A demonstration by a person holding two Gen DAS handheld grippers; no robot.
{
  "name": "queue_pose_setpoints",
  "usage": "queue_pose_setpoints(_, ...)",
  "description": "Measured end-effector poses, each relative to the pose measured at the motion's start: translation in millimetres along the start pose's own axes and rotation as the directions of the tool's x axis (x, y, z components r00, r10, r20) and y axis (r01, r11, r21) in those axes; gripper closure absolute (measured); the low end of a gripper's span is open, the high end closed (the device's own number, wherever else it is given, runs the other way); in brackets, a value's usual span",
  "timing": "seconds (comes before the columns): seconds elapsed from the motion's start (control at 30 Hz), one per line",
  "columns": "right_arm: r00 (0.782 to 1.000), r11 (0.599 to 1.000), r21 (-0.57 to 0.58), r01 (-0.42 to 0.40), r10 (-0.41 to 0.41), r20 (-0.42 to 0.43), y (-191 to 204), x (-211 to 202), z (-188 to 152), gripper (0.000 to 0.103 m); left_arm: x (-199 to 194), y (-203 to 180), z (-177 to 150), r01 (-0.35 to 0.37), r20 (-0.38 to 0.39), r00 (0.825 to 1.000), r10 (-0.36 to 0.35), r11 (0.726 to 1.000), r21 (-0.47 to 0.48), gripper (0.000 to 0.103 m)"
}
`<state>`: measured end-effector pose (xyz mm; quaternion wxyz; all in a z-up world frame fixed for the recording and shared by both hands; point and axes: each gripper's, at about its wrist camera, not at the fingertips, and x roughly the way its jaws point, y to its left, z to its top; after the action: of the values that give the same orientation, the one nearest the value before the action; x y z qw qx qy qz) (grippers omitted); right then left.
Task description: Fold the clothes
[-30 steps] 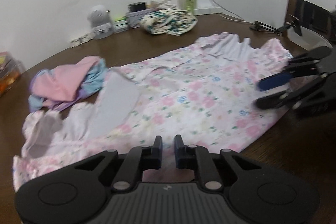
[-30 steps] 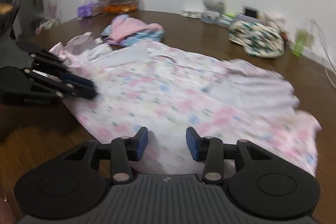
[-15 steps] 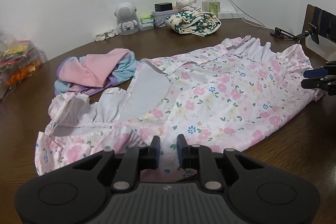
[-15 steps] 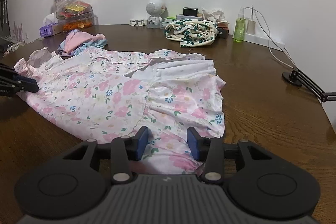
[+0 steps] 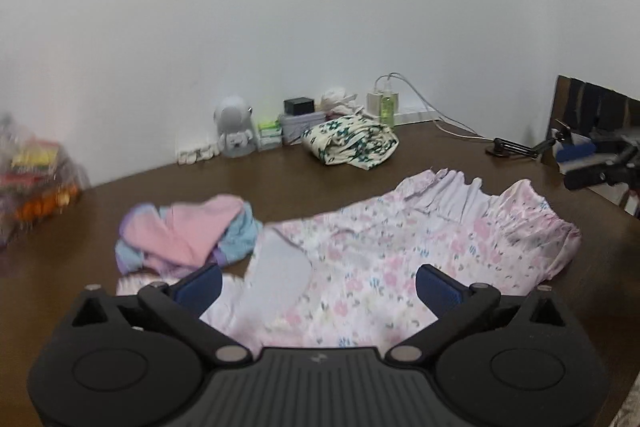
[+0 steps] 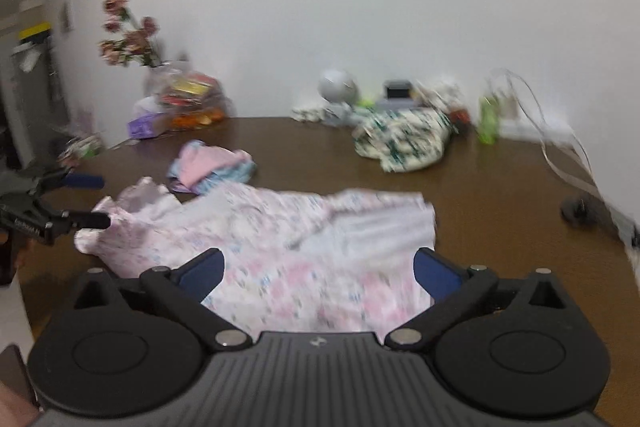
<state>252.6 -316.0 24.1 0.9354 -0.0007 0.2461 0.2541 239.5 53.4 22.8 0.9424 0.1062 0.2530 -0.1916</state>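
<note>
Left wrist view: the left gripper (image 5: 318,283) has just sprung wide, empty, above the floral dress (image 5: 400,259) lying once-folded on the bench (image 5: 360,183) ahead. Right gripper (image 6: 318,271) likewise opened, holding nothing; further folds probably remain.

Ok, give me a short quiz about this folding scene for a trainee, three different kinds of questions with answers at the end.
1. True or false: the left gripper is clamped on the pink floral cotton dress.
2. Which lies nearest the dress's white-lined end: A) the crumpled pink and blue garment, B) the cream and green leaf-print bundle, C) the green spray bottle?
3. Fill in: the dress lies spread on a dark ____ wooden table.

Key: 1 false, both the left and the right gripper have just been opening, and their jaws now stand wide with nothing pinched. 2 A. 3 brown.
</note>
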Motion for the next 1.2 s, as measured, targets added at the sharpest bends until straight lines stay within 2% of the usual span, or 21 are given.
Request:
queue_pose_setpoints(0.13,1.0,0.994,-0.109,0.01,-0.013,-0.024,5.4,6.8,28.0,0.0,1.2,9.8,21.3,-0.01,-0.023,1.0,0.01,1.0,-0.001,0.0)
queue_pose_setpoints(0.23,0.997,0.983,-0.186,0.0,-0.014,-0.072,8.5,22.1,43.8,0.0,11.8,14.1,34.3,-0.025,-0.055,0.998,0.027,0.999,0.042,0.0)
queue_pose_setpoints(0.33,0.99,0.968,-0.249,-0.015,-0.021,-0.141,8.0,43.3,59.6,0.001,33.8,21.1,48.7,0.005,-0.119,0.993,0.007,0.995,0.098,0.0)
queue_pose_setpoints(0.4,0.98,0.956,-0.29,-0.035,-0.024,-0.198,3.3,65.7,74.1,0.0,59.6,24.7,61.1,0.049,-0.19,0.982,-0.021,0.988,0.144,0.0)
queue_pose_setpoints(0.5,0.96,0.942,-0.323,-0.089,-0.006,-0.282,-5.0,103.2,95.7,0.001,104.5,25.4,76.7,0.112,-0.29,0.956,-0.045,0.969,0.219,0.0)
queue_pose_setpoints(0.6,0.917,0.922,-0.348,-0.17,0.019,-0.398,-12.5,149.0,110.3,0.001,151.1,26.5,85.2,0.148,-0.363,0.931,-0.045,0.954,0.261,0.007)
queue_pose_setpoints(0.67,0.878,0.918,-0.338,-0.208,0.023,-0.478,-19.1,182.1,113.8,0.003,180.5,29.8,88.6,0.172,-0.408,0.911,-0.055,0.951,0.256,0.015)
queue_pose_setpoints(0.73,0.837,0.919,-0.299,-0.258,0.058,-0.544,-26.1,208.8,112.8,0.015,204.9,33.2,90.0,0.214,-0.445,0.891,-0.091,0.948,0.235,0.025)
queue_pose_setpoints(0.8,0.795,0.917,-0.258,-0.306,0.097,-0.598,-32.2,232.0,110.2,0.02,226.3,37.0,89.6,0.257,-0.481,0.867,-0.128,0.943,0.212,0.031)
queue_pose_setpoints(0.9,0.752,0.905,-0.232,-0.357,0.131,-0.647,-37.3,257.5,103.8,0.02,251.8,43.8,83.5,0.307,-0.534,0.828,-0.171,0.935,0.179,0.046)
queue_pose_setpoints(1.0,0.722,0.897,-0.186,-0.401,0.184,-0.667,-45.7,270.6,101.2,0.022,264.5,49.5,75.2,0.348,-0.566,0.798,-0.209,0.926,0.149,0.058)
queue_pose_setpoints(1.07,0.703,0.891,-0.155,-0.428,0.22,-0.677,-51.1,276.5,99.5,0.03,265.6,52.8,73.1,0.376,-0.566,0.788,-0.242,0.917,0.13,0.06)
queue_pose_setpoints(1.1,0.691,0.887,-0.144,-0.439,0.231,-0.685,-52.7,278.5,97.9,0.038,265.4,53.8,72.8,0.383,-0.568,0.785,-0.248,0.914,0.131,0.061)
queue_pose_setpoints(1.2,0.695,0.883,-0.148,-0.445,0.236,-0.679,-54.8,278.6,97.7,0.051,264.5,56.1,72.3,0.401,-0.573,0.777,-0.259,0.906,0.134,0.065)
